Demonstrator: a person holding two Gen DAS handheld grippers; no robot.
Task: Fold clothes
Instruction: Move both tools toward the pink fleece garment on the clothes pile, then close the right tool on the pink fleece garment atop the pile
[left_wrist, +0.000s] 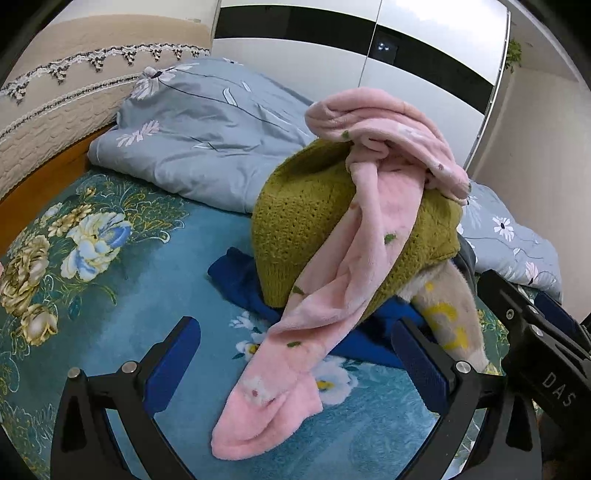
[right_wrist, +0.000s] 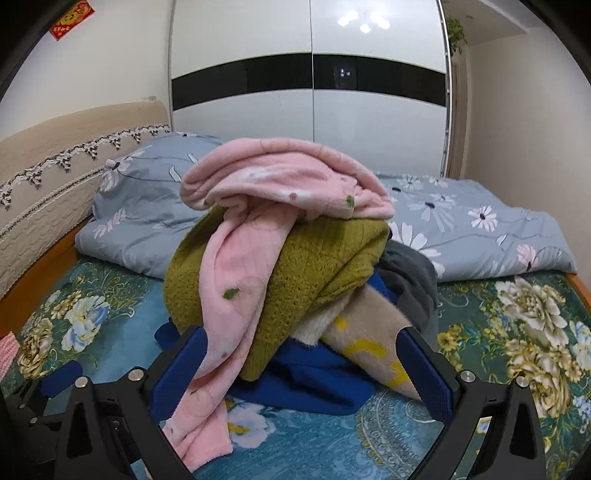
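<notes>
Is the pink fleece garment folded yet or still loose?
Loose: the pink fleece garment lies bunched atop the pile, one end trailing down onto the bedspread.

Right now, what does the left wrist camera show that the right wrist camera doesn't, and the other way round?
Only the left wrist view shows the pink garment's cuff end lying flat on the bedspread, and the right claw's body at its right edge. Only the right wrist view shows the red wall decoration, the grey garment and the duvet's right half. Both show the clothes pile, pink garment over the green knit sweater, with both claws, left claw and right claw, open and empty.
</notes>
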